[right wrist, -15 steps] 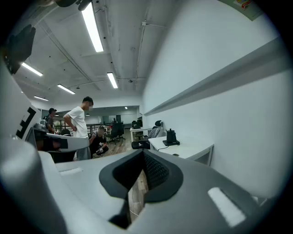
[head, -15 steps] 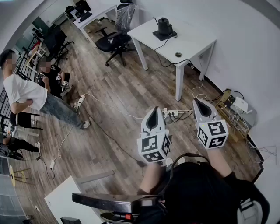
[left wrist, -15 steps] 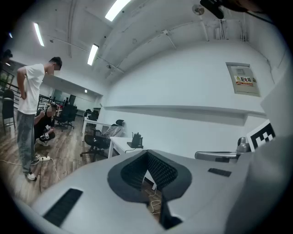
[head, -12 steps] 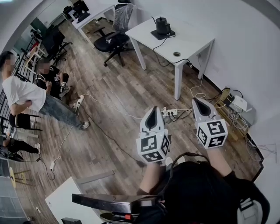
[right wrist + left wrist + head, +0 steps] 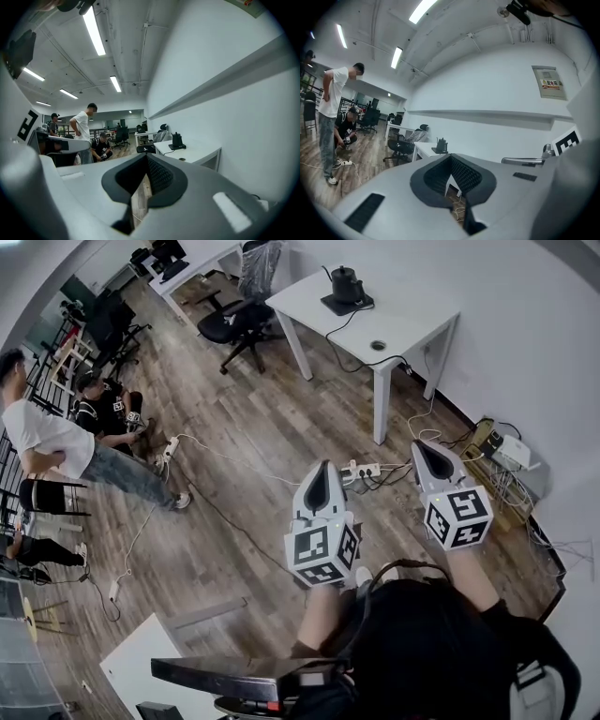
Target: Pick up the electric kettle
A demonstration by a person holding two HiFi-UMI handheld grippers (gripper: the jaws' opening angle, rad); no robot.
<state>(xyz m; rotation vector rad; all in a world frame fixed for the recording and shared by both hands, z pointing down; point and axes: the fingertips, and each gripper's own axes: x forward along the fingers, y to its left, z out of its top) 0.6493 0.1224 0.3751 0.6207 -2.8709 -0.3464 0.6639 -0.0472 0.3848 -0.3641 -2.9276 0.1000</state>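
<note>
The black electric kettle [image 5: 345, 281] stands on its base on a white table [image 5: 398, 320] by the wall, far across the room. It shows small in the left gripper view as the kettle [image 5: 440, 146], and in the right gripper view as the kettle [image 5: 176, 140] on the table [image 5: 199, 152]. My left gripper [image 5: 324, 468] and right gripper [image 5: 420, 450] are held side by side over the wooden floor, pointing toward the table and well short of it. Both are shut with nothing in them, as their own views confirm for the left gripper [image 5: 451, 174] and the right gripper [image 5: 144, 172].
A power strip [image 5: 362, 470] with trailing cables lies on the floor ahead of me. A black office chair [image 5: 232, 322] stands left of the table. Two people [image 5: 56, 439] are at the left, one crouching. Boxes and wires [image 5: 497, 451] sit along the right wall.
The table and kettle sit slightly higher in the head view and both grippers slightly lower. The jaws stay shut.
</note>
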